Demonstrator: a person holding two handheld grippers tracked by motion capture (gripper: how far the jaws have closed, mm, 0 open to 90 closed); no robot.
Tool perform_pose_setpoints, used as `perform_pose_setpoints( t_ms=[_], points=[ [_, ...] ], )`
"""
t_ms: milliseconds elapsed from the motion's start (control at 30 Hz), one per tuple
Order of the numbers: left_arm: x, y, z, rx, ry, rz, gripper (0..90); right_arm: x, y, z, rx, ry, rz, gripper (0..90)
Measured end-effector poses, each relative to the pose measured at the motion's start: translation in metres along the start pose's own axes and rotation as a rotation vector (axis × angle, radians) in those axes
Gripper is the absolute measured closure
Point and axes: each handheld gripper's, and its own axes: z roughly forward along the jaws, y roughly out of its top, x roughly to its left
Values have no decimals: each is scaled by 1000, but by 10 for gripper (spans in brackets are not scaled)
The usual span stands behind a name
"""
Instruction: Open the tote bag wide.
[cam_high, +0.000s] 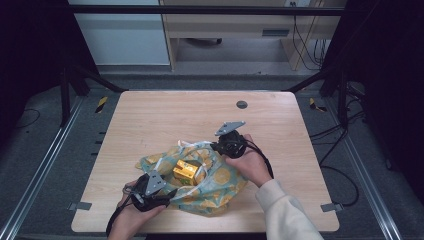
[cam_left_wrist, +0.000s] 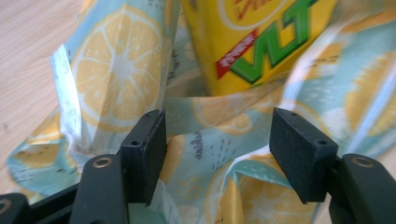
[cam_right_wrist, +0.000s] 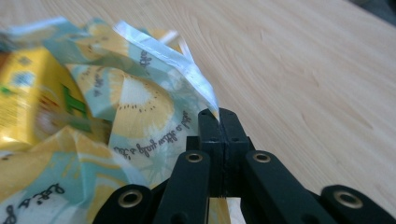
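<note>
A crumpled bag (cam_high: 220, 185) printed with lemon slices on pale blue lies at the near middle of the wooden table (cam_high: 165, 115). A yellow drink carton (cam_high: 186, 171) sits inside its mouth. My left gripper (cam_high: 167, 192) is at the bag's near left edge. In the left gripper view its jaws (cam_left_wrist: 217, 144) stand apart, with a fold of the bag (cam_left_wrist: 116, 70) lying loose between them and the carton (cam_left_wrist: 252, 37) just beyond. My right gripper (cam_high: 220, 146) is at the bag's far right rim. It (cam_right_wrist: 219, 116) is shut on a white-edged strip of the bag (cam_right_wrist: 140, 107), next to the carton (cam_right_wrist: 32, 98).
A dark round grommet (cam_high: 241, 104) sits in the table's far middle. Bare wood (cam_right_wrist: 303, 70) stretches beyond and to both sides of the bag. Black frame posts and rails flank the table, and cables lie on the floor at the right.
</note>
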Motion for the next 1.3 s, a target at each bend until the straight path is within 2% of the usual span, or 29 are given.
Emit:
perform_pose_setpoints(
  t_ms=[100, 167, 200, 267, 433, 567, 600, 633, 800, 933, 1100, 1200, 1267, 1300],
  points=[
    [-7, 1, 0, 3, -8, 21, 375, -6, -11, 9, 38, -12, 6, 900],
    [-8, 1, 5, 26, -8, 32, 379, -10, -18, 14, 67, -18, 13, 900],
    [-8, 0, 7, 56, -2, 46, 388, -12, -21, 17, 77, -24, 12, 900],
    [-7, 0, 8, 63, 12, 38, 403, -16, -28, 20, 97, -29, 24, 900],
    [-2, -6, 13, 92, 5, 11, 420, -23, -39, 28, 132, -35, 37, 900],
    [-2, -8, 15, 123, 5, 29, 431, -26, -42, 33, 137, -47, 41, 900],
    [-3, -8, 17, 112, 5, 14, 431, -27, -43, 34, 143, -58, 34, 900],
    [-2, -8, 17, 129, 3, 31, 432, -28, -43, 34, 143, -60, 28, 900],
    [-3, -11, 19, 119, -1, 15, 451, -36, -45, 39, 144, -106, 41, 900],
    [-3, -12, 18, 115, -7, 18, 480, -42, -45, 38, 145, -134, 55, 900],
    [-4, -13, 19, 100, -10, 4, 486, -48, -46, 40, 150, -140, 60, 900],
    [-4, -13, 18, 108, -14, 13, 486, -50, -46, 41, 154, -147, 58, 898],
    [-4, -13, 18, 110, -11, 4, 475, -50, -46, 42, 152, -156, 68, 853],
    [-4, -12, 18, 110, -9, 0, 453, -49, -45, 40, 146, -160, 83, 778]
  ],
)
